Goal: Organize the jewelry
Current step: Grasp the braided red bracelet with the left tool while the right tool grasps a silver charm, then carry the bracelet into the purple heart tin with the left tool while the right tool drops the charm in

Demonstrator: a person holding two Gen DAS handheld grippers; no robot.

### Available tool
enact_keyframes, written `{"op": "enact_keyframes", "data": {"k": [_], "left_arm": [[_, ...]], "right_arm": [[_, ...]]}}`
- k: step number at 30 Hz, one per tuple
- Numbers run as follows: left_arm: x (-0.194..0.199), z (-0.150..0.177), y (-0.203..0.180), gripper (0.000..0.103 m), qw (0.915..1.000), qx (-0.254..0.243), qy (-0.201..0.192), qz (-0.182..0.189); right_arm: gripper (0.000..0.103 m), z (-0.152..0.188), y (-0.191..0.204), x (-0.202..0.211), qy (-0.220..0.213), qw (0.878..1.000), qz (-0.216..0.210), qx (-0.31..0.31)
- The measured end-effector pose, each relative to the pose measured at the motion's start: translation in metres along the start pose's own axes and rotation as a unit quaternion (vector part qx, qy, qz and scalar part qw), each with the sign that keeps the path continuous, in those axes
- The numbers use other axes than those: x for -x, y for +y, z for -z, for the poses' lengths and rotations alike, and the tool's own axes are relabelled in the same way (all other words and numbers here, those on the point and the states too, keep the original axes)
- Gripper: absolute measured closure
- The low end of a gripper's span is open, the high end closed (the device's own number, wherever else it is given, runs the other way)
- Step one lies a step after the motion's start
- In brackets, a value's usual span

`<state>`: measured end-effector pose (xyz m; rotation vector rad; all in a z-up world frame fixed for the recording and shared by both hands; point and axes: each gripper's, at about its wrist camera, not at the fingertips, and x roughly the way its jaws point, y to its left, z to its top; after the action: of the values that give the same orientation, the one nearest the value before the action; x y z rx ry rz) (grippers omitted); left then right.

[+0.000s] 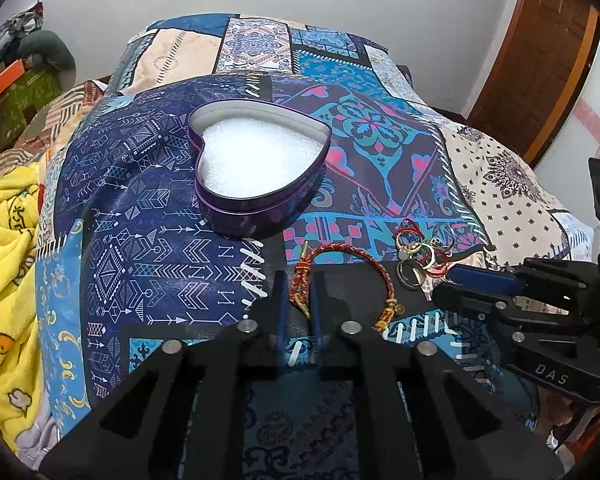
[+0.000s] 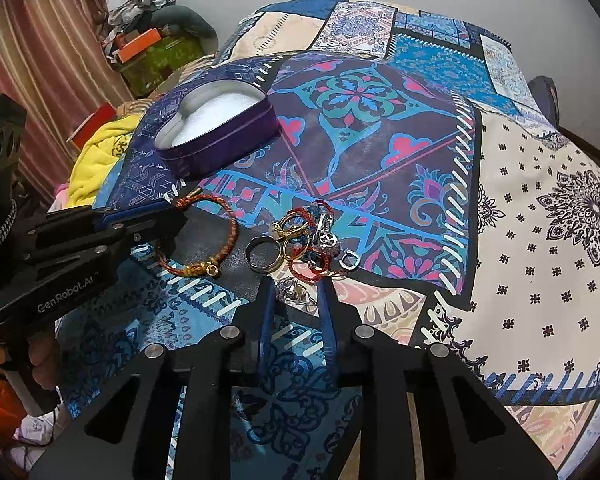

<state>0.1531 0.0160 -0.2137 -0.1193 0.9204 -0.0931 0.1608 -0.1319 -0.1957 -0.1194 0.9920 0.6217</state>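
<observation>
The jewelry lies in a loose group on the patterned bedspread (image 2: 520, 208). A red and gold braided bracelet (image 1: 352, 258) curves across the cloth, and its knotted end sits right between the left gripper's (image 1: 299, 286) two blue-padded fingers (image 1: 281, 292). The fingers stand a little apart around that end; whether they pinch the cord cannot be told. From the right wrist camera the same bracelet (image 2: 220, 240) arcs away from the left gripper's tips (image 2: 168, 210).

Just beyond the right gripper's (image 2: 296, 292) fingertips (image 2: 323, 294) lies a pile of rings (image 2: 300, 240): a dark band (image 2: 262, 258), gold rings, red cord loops and silver pieces, all touching or overlapping. A small silver charm lies between the right fingers, which are spread open and hold nothing. In the left wrist view the pile (image 1: 416, 254) sits to the right of the left fingers, with the right gripper (image 1: 456, 280) just beside it.

Farther ahead of both grippers stands a purple heart-shaped tin (image 1: 260, 168), lid off, lined with white foam (image 1: 256, 164), well apart from the jewelry. A yellow blanket (image 1: 8, 280) lies off to the left.
</observation>
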Motion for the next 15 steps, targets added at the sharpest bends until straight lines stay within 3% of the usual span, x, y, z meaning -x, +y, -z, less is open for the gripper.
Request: {"op": "enact_keyframes", "data": {"k": [6,7,15], "left_arm": [[0.005,0.002,-0.002,0.096,1.0,-0.001,0.0,0.005],[0.007,0.002,-0.003,0.096,1.0,-0.002,-0.002,0.004],[0.035,0.0,-0.007,0.096,0.9995,-0.007,-0.031,0.0]], "right_arm": [[0.088,-0.001,0.0,0.004,-0.002,1.0,-0.001,-0.002],[0.095,-0.001,0.001,0.005,-0.003,1.0,-0.001,-0.001],[0.095,-0.003,0.006,0.023,-0.018,1.0,0.009,0.004]]}}
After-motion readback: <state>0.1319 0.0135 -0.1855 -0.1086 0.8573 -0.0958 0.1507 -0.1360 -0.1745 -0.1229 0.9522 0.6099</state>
